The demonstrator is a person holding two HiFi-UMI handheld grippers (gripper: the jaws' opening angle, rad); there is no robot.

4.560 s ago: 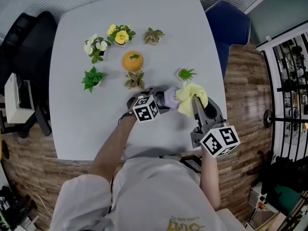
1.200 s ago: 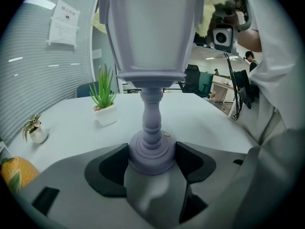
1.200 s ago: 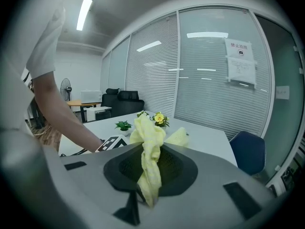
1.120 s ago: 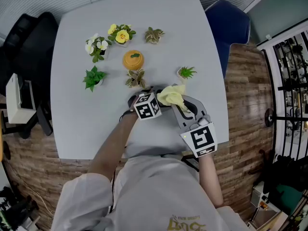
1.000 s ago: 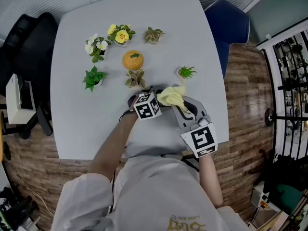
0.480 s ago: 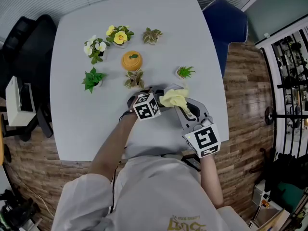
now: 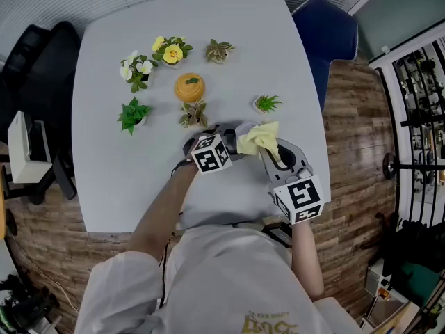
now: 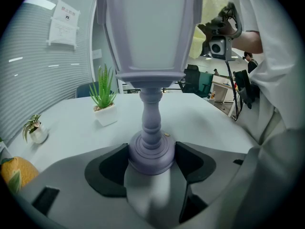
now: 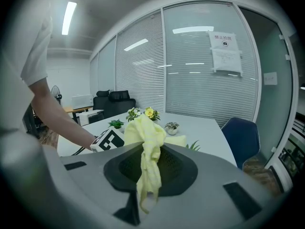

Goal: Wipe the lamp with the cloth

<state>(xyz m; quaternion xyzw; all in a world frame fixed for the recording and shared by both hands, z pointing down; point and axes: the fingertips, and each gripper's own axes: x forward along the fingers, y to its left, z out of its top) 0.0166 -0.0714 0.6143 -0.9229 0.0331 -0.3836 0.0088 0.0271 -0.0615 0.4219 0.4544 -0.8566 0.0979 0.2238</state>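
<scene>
Left gripper view: my left gripper [image 8: 151, 160] clamps lamp [image 8: 151, 113] at base, looks top-heavy, best held low; right gripper [image 9: 147, 173] pinches limp, light cloth [image 9: 150, 137].

I reference all positions on my pale grey table [image 7: 104, 172] to the round orange pumpkin ornament [image 7: 190, 87].
- Beyond it: yellow-flowered potted plant [image 7: 170, 51].
- Left: white-flowered potted plant [image 7: 135, 67].
- Right: spiky green plant in a white pot [image 7: 267, 104].
</scene>
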